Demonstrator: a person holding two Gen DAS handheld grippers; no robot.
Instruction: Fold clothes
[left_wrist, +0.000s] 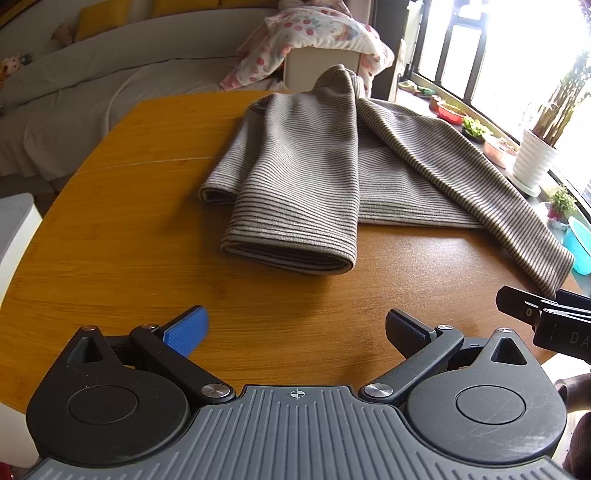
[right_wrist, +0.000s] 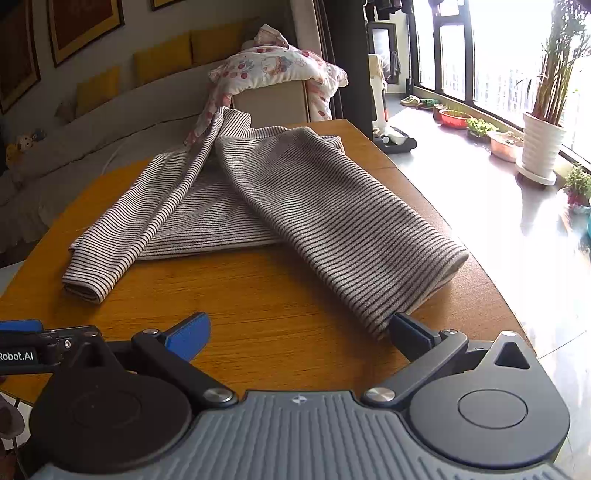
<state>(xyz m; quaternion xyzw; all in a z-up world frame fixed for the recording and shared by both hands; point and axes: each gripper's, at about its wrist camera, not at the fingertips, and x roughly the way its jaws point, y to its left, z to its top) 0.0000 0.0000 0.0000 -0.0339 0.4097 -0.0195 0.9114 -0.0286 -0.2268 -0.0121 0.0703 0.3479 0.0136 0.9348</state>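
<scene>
A grey striped sweater (left_wrist: 317, 173) lies on the wooden table (left_wrist: 122, 229), its two sleeves stretched toward me. It also shows in the right wrist view (right_wrist: 295, 199). My left gripper (left_wrist: 295, 328) is open and empty, low over the table, short of the left sleeve cuff (left_wrist: 291, 251). My right gripper (right_wrist: 299, 332) is open and empty; its right finger (right_wrist: 410, 330) is at the edge of the right sleeve cuff (right_wrist: 399, 273). The right gripper's body shows at the right edge of the left wrist view (left_wrist: 546, 321).
A cardboard box draped with a floral blanket (right_wrist: 273, 70) stands behind the table. A sofa (left_wrist: 74, 92) is at the back left. Potted plants (right_wrist: 543, 147) and bowls line the windowsill on the right. The table edge (right_wrist: 491, 280) runs close to the right sleeve.
</scene>
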